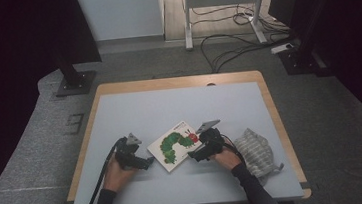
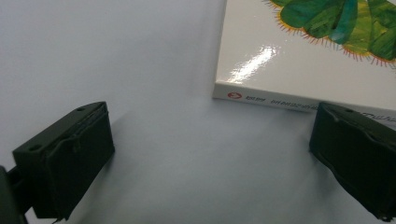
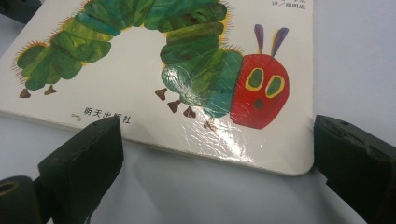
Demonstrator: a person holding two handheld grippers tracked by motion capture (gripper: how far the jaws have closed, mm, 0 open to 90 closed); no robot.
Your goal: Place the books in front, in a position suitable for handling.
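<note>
Currently both grippers, left (image 1: 148,161) and right (image 1: 192,155), are held released beside the book (image 1: 175,144); glossy cover lies flat on worktop (image 1: 169,108), so fingers (image 3: 84,161) may skid off.

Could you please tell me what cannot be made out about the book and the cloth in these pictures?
- Picture book: its title print is too small to read in the high view.
- Spine text: blurred in the left gripper view, and the right jaw covers its end.
- Striped cloth: bunched up, so its shape is hidden.
</note>
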